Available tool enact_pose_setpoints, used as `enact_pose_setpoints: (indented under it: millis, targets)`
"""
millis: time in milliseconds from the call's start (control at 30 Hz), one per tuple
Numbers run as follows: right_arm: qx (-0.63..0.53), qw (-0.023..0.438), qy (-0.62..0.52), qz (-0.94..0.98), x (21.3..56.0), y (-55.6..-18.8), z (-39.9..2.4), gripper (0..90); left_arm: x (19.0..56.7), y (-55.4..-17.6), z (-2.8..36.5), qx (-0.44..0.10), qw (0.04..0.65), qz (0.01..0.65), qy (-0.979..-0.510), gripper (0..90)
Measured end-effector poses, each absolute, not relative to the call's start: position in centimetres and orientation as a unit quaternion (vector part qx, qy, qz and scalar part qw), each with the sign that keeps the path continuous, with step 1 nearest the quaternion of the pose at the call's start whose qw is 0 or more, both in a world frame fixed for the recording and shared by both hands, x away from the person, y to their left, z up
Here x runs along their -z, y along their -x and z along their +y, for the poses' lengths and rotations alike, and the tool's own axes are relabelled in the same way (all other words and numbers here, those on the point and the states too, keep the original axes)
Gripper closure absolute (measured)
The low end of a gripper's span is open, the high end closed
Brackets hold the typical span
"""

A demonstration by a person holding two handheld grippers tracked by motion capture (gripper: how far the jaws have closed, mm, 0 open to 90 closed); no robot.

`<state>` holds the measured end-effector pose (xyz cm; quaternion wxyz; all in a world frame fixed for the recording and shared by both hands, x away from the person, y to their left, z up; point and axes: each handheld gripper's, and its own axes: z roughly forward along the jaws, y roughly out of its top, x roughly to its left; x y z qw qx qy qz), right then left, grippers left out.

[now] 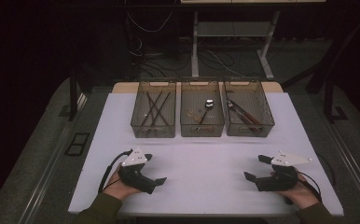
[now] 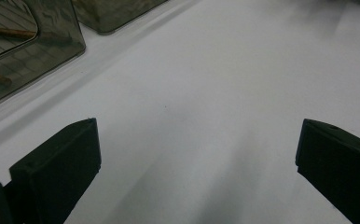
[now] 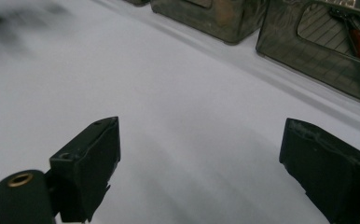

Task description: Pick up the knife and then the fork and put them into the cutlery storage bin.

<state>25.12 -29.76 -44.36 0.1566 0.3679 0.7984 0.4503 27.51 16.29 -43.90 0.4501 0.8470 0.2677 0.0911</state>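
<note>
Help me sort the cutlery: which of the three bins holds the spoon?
The middle bin, between the left bin with dark sticks and the right bin with red-handled tools; its spoon has a shiny bowl.

Olive-green sleeves. Left tool [image 1: 155,169] and right tool [image 1: 257,167]: black bodies, blocky black jaws, grey three-cornered top plates, trailing black cables; brass eyelet beside right jaw.

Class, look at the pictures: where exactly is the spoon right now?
In the high view, the spoon lies inside the middle bin of the three at the table's far side.
</note>
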Motion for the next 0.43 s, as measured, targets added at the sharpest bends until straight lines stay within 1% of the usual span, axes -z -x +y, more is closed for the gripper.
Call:
enact_pose_setpoints:
  millis: [433]
  targets:
    - [-0.450,0.157,-0.364,0.800,44.44,-25.09,-29.63,12.5,43.88,-27.51,16.26,-0.092,0.450,0.269,-0.846,0.0]
